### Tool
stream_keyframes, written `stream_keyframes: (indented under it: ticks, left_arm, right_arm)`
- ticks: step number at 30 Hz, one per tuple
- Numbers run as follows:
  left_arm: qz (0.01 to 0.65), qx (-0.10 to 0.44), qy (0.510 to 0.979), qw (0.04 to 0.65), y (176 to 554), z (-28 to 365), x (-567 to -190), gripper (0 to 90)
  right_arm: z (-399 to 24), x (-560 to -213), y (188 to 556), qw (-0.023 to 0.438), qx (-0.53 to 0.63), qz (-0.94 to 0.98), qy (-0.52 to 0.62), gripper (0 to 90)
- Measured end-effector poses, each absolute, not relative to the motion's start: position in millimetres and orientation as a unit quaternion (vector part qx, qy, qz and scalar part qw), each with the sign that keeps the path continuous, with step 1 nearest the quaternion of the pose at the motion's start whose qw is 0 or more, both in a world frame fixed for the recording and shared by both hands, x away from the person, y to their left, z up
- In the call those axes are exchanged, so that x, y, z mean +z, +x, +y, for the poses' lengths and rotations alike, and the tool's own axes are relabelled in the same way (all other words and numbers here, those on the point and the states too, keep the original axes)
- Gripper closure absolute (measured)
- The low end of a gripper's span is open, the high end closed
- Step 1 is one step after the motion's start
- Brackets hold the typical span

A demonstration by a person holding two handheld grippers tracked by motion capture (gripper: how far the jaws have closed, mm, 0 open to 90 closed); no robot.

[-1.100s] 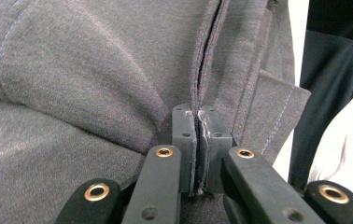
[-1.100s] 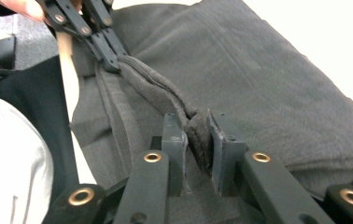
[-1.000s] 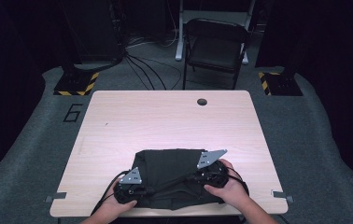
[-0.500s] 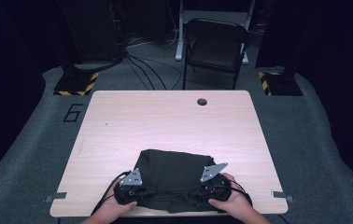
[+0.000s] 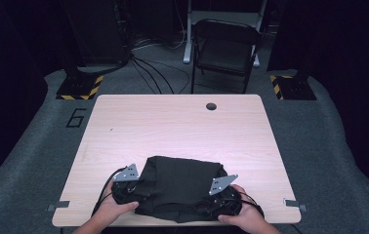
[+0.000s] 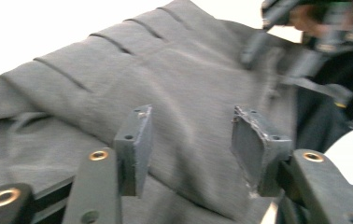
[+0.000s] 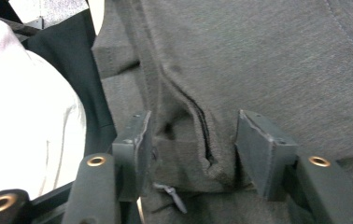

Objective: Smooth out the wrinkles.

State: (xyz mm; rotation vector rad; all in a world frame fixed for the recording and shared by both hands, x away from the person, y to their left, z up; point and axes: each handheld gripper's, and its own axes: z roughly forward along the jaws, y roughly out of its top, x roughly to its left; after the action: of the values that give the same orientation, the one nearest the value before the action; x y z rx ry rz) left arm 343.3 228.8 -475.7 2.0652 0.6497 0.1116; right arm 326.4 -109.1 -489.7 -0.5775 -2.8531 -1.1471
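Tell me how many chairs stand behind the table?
1. One dark folding chair stands on the floor beyond the far edge of the table, near its middle. Others may be hidden in the dark.

Light wooden desk with round cable hole near far edge. Dark folding chair beyond it, cables trailing over grey floor. Yellow-black striped bases on both sides; numeral 6 marked on floor.

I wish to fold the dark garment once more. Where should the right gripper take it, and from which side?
Probably the thick zipper hem at the dark garment's near right corner, approached from the table's near edge. That bunched ridge already lies between the right gripper's opened jaws; the flat cloth offers less to pinch.
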Motion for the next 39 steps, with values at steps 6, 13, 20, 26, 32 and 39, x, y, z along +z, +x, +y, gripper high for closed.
stream_keyframes:
  ticks: [6,13,20,26,32,39]
  left_arm:
    - [0.259,0.045,0.868,0.422,349,217,-493,39.4]
    - [0.255,0.031,0.877,0.406,343,220,-508,34.8]
    - [0.24,0.065,0.887,0.389,338,214,-511,35.8]
    - [0.249,0.063,0.885,0.389,338,215,-512,36.5]
    - [0.266,0.068,0.878,0.392,343,214,-512,39.7]
    - [0.276,0.073,0.868,0.406,344,216,-514,40.1]
  right_arm:
    - [-116,-487,319,0.017,-0.38,-0.906,-0.187,44.3]
    - [-113,-493,315,-0.007,-0.358,-0.916,-0.181,49.7]
    - [-111,-497,317,-0.03,-0.338,-0.926,-0.164,58.7]
    - [-109,-495,320,-0.026,-0.328,-0.928,-0.174,61.1]
    - [-112,-493,333,-0.037,-0.331,-0.923,-0.194,62.5]
    - [-115,-495,338,-0.038,-0.345,-0.917,-0.199,60.4]
